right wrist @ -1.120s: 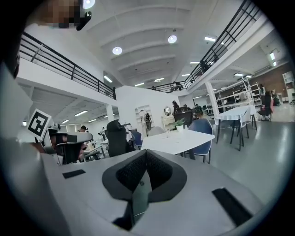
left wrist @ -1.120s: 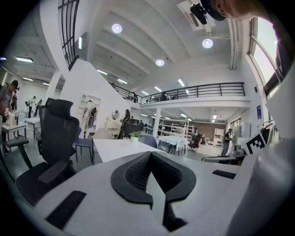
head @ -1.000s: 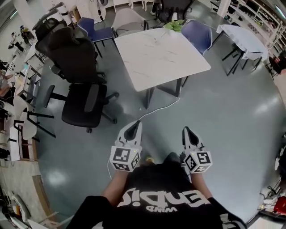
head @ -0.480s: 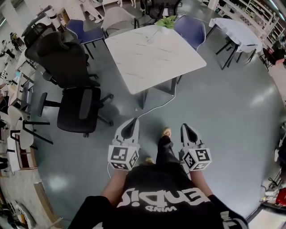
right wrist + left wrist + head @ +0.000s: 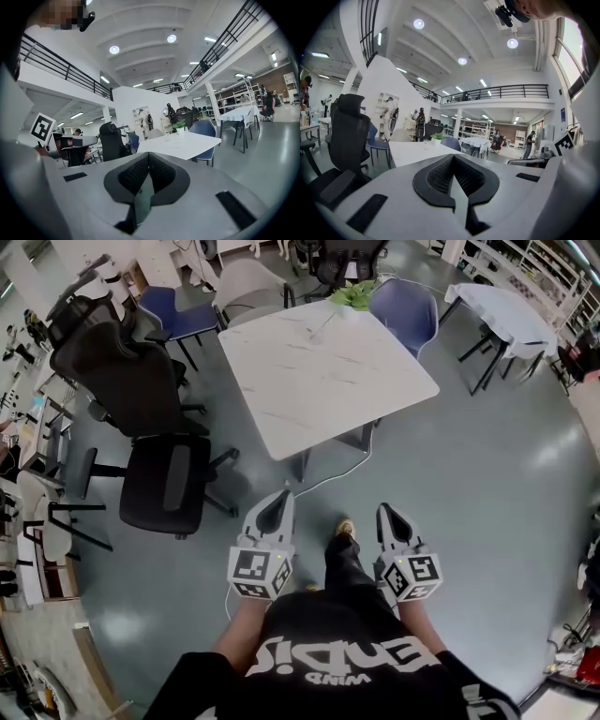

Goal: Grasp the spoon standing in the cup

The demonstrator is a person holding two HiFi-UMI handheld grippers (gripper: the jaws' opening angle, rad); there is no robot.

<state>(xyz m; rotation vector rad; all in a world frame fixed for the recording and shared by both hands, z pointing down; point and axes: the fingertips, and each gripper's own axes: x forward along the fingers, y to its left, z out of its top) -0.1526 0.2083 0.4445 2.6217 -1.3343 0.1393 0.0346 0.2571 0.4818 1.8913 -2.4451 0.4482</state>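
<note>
**Head view.** White marble table [image 5: 328, 362], well apart from both tools. Its near corner sits lower in frame than a second ago, and a shoe [image 5: 344, 528] has stepped out between the grippers. Judged: the person is walking up and the grasp has not begun.
- Cup [image 5: 323, 329]: at the table's far side, near the potted plant [image 5: 354, 294]. A thin slanted streak there is probably the spoon, but it is too small to confirm.
- Left gripper [image 5: 280, 499] and right gripper [image 5: 387, 514]: held level over the floor and pointing tableward.
- Black office chair [image 5: 164, 479]: to the left of the path.

**Left gripper view.** Left gripper [image 5: 453, 156]: jaws pressed together with nothing between them. The cup [image 5: 425, 142] is distant on the tabletop.

**Right gripper view.** Right gripper [image 5: 148, 155]: jaws likewise closed and empty. The cup [image 5: 166, 136] stands beside the plant [image 5: 179, 126]. Judged: either tool must open before it can reach the spoon.
</note>
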